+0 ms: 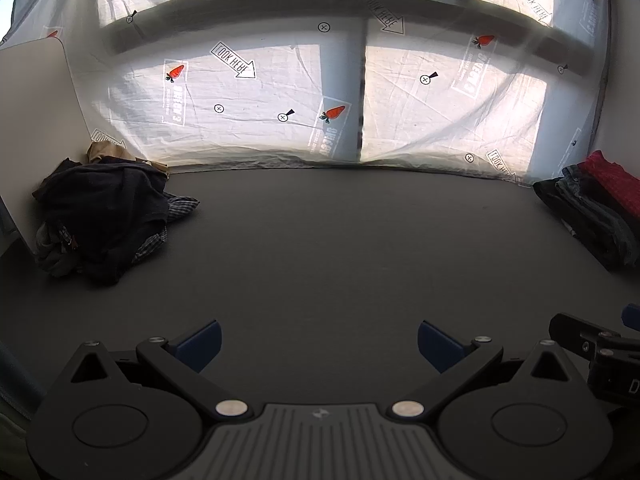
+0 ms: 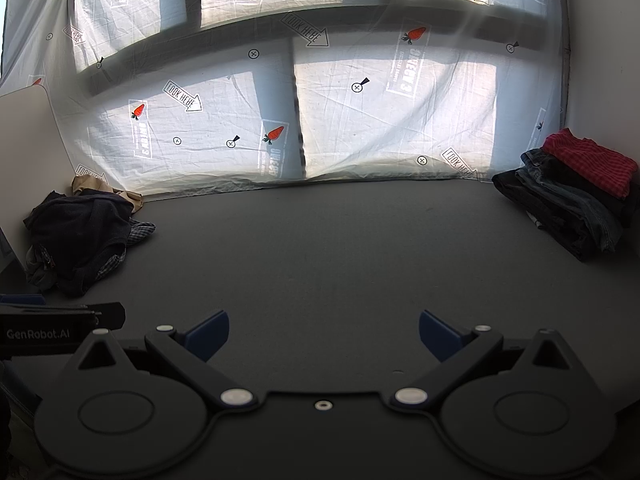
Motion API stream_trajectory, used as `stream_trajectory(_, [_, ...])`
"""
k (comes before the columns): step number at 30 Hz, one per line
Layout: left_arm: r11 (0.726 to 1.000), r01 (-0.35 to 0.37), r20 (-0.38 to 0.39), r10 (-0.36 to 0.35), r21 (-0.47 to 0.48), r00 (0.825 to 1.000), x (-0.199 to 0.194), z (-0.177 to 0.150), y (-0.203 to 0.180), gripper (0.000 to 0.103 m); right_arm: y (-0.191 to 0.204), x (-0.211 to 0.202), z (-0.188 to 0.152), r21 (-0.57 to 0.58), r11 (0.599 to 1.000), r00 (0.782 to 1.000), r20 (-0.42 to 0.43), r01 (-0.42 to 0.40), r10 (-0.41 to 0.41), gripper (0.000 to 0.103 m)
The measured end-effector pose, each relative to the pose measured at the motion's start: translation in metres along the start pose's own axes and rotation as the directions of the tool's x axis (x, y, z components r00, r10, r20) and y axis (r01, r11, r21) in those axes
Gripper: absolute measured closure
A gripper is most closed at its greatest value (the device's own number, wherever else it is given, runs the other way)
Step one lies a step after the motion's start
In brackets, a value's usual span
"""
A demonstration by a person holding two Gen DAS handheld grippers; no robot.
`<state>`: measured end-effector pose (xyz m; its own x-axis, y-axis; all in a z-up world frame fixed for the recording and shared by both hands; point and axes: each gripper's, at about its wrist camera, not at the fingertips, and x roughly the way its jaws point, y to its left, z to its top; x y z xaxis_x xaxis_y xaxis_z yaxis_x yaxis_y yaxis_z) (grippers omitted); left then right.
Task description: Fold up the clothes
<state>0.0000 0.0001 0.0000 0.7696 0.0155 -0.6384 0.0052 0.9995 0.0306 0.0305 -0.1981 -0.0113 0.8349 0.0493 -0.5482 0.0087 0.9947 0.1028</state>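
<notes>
Nearest the lens: left hand-held gripper [image 1: 319, 344] spread wide, blue pads [image 1: 202, 342] well apart, nothing between them, hovering low over the dark grey tabletop [image 1: 320, 240]. Likewise the right hand-held gripper [image 2: 324, 336], blue fingertips [image 2: 440, 336] splayed and pinching nothing. Side by side, each just visible at the edge of the other's view; a "GenRobot.AI" label legible on the left one's body in the right wrist view.

Farther out, on the left of the tabletop: a rumpled pile of unfolded clothes [image 1: 106, 216], mostly dark navy fabric, with a blue checked garment [image 1: 180, 204] poking out on its right and a tan piece [image 1: 106, 152] behind, up against a pale side panel [image 1: 36, 120].

On the far right: a neat stack of folded clothes [image 2: 572, 200], dark items and denim below, a red checked garment [image 2: 592, 160] on top. Both heaps well apart, bare tabletop between.

At the back: a wrinkled white sheet [image 1: 280, 92] hung as a backdrop, backlit, printed with carrots, "LOOK HERE" arrows and small crossed circles.
</notes>
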Motion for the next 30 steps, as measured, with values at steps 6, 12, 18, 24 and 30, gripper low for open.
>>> stream_trajectory(6, [1.000,-0.005,-0.005,0.005,0.001,1.000,0.0026,-0.0018,0.0032,0.000,0.0031,0.0009,0.0001,0.001,1.000,1.000,-0.001,-0.003,0.003,0.000])
stream_trajectory(12, [1.000,-0.005,-0.002,0.005,-0.001,1.000,0.0010,-0.0022,-0.0039,0.000,-0.0040,0.0044,0.0044,-0.003,1.000,1.000,0.000,-0.006,0.006,0.000])
stream_trajectory(18, [1.000,-0.002,-0.005,0.002,-0.001,1.000,0.0037,0.0010,-0.0052,0.000,0.0022,0.0011,0.0022,-0.003,1.000,1.000,0.002,0.001,-0.001,0.000])
stream_trajectory(24, [1.000,0.001,-0.005,-0.001,-0.005,1.000,0.0048,0.0013,-0.0055,0.000,0.0024,0.0026,0.0037,-0.005,1.000,1.000,-0.002,-0.001,0.001,0.000])
stream_trajectory(30, [1.000,0.001,-0.010,-0.001,-0.007,1.000,0.0064,0.0034,-0.0031,0.000,0.0031,0.0048,0.0065,-0.009,1.000,1.000,-0.007,-0.003,0.003,0.000])
